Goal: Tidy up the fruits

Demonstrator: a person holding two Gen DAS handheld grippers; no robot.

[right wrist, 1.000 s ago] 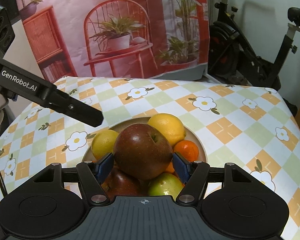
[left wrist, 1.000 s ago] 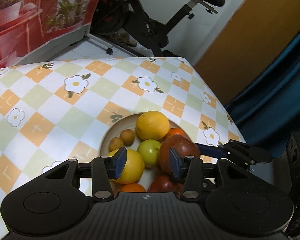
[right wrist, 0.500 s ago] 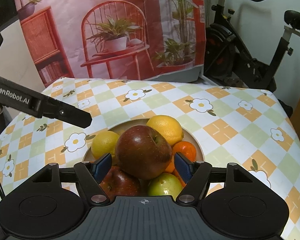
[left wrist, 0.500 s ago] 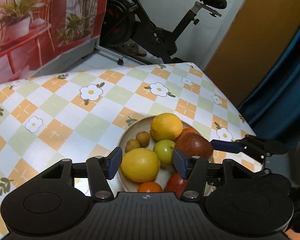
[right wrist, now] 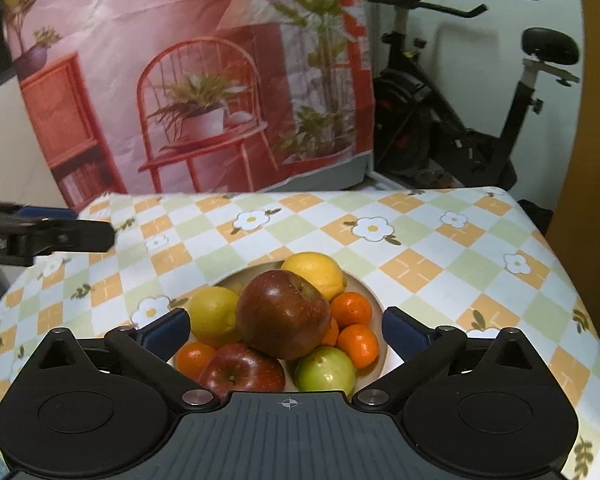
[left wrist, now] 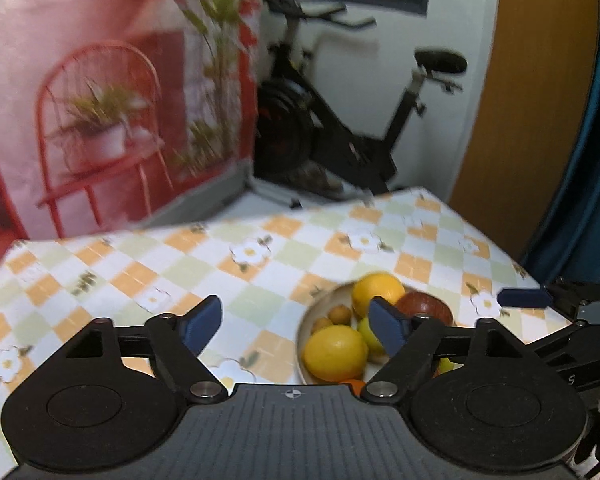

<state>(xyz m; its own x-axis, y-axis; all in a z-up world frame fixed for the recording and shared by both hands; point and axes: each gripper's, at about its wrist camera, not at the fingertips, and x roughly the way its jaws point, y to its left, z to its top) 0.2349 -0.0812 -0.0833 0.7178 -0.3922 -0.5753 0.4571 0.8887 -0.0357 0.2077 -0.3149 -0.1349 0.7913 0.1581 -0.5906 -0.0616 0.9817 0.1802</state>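
The bowl (right wrist: 373,300) of fruit sits low and centre in the right wrist view, on the near part of the table (right wrist: 439,240). On top of the heap lies a dark apple (right wrist: 282,314), with a lemon (right wrist: 315,272) behind it, a second lemon (right wrist: 214,314) at its left, three tangerines (right wrist: 351,308) at its right, another tangerine at lower left, a red apple (right wrist: 240,374) and a green apple (right wrist: 325,372) in front.

The right gripper (right wrist: 286,330) frames the heap; its jaws have just been opening and stand wide, pads clear of the dark apple between them, holding nothing. The left gripper (left wrist: 296,326) has also just been opening; its jaws stand well apart with only tablecloth between them, its right pad in front of the bowl (left wrist: 303,324).

The left wrist view, blurred, puts the bowl at lower right and shows two small brown fruits (left wrist: 337,314) at the bowl's left rim, which the right view hides behind the heap. The tangerines at the right of the heap show only in the right view. Each view catches the other gripper's finger at its edge.

The cloth is checked orange, green and white with daisies. Behind the table hang a red backdrop (right wrist: 180,60) printed with a chair and plants, and an exercise bike (right wrist: 479,120) stands by a white wall; the left view adds an ochre panel (left wrist: 527,100) and a blue curtain (left wrist: 591,160) at right
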